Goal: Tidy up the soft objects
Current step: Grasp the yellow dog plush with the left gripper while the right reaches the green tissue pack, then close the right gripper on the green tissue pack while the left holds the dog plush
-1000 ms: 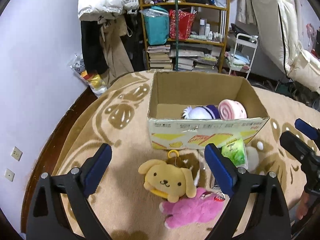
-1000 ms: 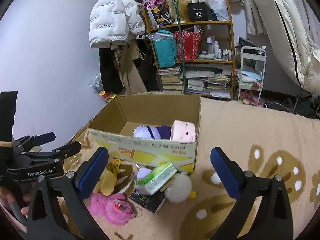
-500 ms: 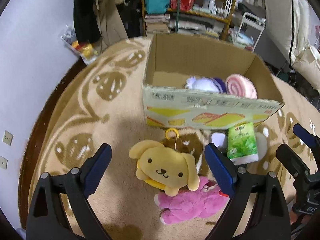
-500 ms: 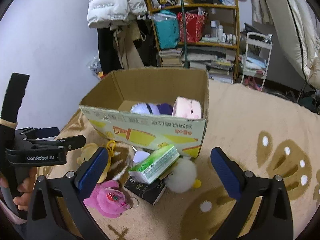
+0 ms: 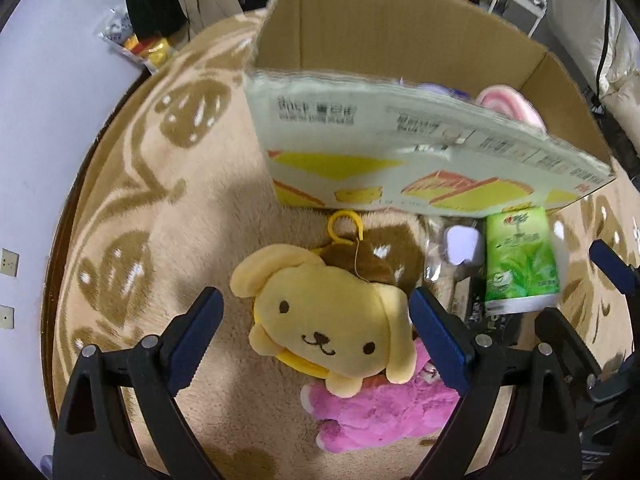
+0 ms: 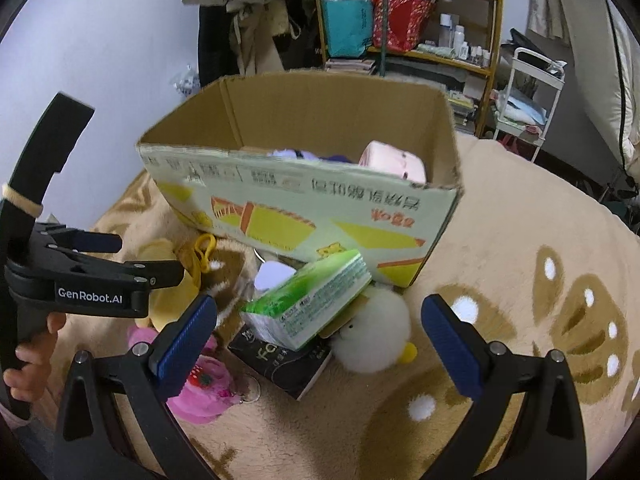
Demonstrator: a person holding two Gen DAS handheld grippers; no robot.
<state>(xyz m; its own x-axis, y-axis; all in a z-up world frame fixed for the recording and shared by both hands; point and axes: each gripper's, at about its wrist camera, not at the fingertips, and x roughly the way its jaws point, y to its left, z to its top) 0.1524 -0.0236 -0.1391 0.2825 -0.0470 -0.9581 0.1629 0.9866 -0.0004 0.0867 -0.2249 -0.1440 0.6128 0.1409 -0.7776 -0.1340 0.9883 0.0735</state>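
A yellow dog plush (image 5: 324, 320) with a yellow clip ring lies on the rug, partly over a pink plush (image 5: 380, 412). My left gripper (image 5: 314, 308) hangs open right above the dog, one pad to each side of its head, not touching it. My right gripper (image 6: 320, 316) is open over a green tissue pack (image 6: 308, 300) that leans on a black book (image 6: 280, 364), with a white fluffy plush (image 6: 372, 336) beside it. The cardboard box (image 6: 320, 208) behind holds a pink roll plush (image 6: 394, 162) and a purple and white plush (image 6: 296, 156).
A person's hand (image 6: 28, 364) grips the left tool at the left edge. The beige patterned rug (image 6: 520, 240) is bare to the right of the box. Shelves (image 6: 404, 20), hanging coats and a white cart (image 6: 532, 92) stand behind. A small white packet (image 5: 460, 244) lies by the box.
Both grippers have come down and tilted toward the pile in front of the box. The dog plush now sits between the left pads. Both pairs of jaws stayed wide.
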